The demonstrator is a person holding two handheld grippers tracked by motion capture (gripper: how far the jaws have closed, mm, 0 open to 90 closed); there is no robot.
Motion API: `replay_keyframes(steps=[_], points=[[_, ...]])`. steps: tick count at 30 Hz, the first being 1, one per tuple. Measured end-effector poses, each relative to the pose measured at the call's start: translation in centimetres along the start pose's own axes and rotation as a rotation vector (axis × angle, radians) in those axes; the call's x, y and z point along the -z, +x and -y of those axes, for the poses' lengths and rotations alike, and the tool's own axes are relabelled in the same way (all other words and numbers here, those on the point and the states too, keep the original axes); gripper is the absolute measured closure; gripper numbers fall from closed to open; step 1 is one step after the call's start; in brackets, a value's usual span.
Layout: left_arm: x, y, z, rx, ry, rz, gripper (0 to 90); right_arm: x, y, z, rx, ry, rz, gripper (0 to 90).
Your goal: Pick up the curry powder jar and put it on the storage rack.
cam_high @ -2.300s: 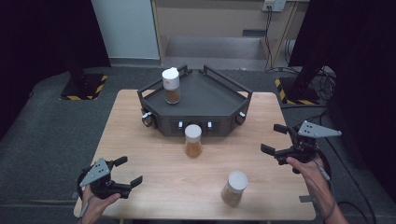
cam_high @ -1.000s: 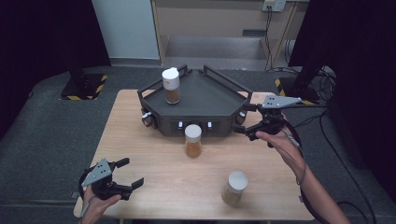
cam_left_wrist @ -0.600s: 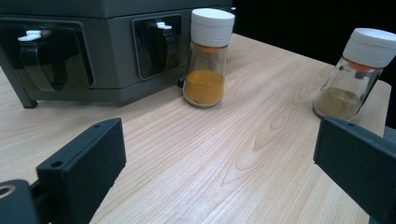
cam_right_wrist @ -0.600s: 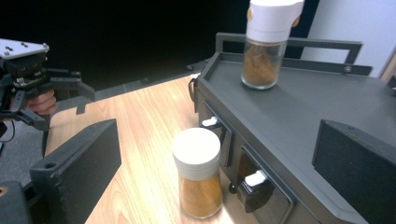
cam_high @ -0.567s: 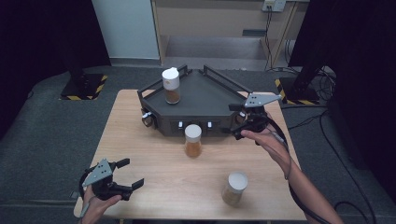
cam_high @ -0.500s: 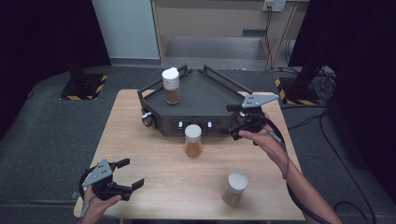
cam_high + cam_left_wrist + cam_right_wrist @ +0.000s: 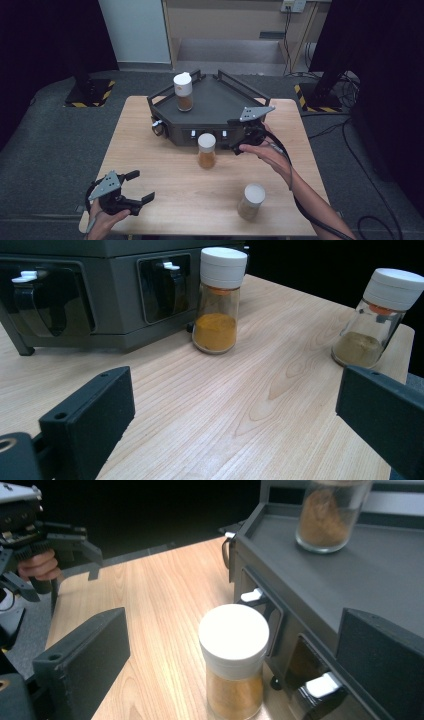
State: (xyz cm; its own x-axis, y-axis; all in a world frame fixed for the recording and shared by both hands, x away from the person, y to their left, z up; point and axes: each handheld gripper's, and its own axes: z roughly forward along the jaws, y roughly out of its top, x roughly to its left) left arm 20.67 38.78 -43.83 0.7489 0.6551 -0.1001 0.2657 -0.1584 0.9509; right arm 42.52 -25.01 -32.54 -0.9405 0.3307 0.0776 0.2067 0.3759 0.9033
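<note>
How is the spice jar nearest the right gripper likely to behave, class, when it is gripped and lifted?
The spice jar looks like rigid clear glass, so probably stiff, smooth and somewhat slippery. It stands tall on a narrow base, so a sideways nudge could tip it. Only partly filled with powder, it is probably light.

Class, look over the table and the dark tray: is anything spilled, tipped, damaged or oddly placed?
Nothing stands out. All three spice jars stand upright with white lids on: one on the dark tray, at, and two on the table, at and. No powder shows on the wood.
</note>
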Motion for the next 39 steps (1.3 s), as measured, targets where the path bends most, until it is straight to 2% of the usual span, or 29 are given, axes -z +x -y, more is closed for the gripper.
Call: replay_keyframes(steps=[17,24,29,34,39], points=[[-0.1,0.1,0.0,0.01,0.009,-0.001,1.4,-4.4,-1.3,0.0,0.001,0.084,-0.061,2.2],[-0.1,0.1,0.0,0.011,0.01,-0.001,1.4,-6.2,-1.5,-0.6,0.028,0.134,-0.075,2.8],[0.0,0.1,0.0,0.009,0.009,0.0,1.4,-7.3,-1.8,-0.7,0.03,0.156,-0.088,5.3],[0.0,0.1,0.0,0.008,0.01,0.0,1.4,-8.2,-1.7,-0.8,0.054,0.184,-0.081,9.0],[0.0,0.0,0.0,0.008,0.01,-0.001,1.4,-8.7,-1.9,-0.7,0.058,0.197,-0.07,14.1]])
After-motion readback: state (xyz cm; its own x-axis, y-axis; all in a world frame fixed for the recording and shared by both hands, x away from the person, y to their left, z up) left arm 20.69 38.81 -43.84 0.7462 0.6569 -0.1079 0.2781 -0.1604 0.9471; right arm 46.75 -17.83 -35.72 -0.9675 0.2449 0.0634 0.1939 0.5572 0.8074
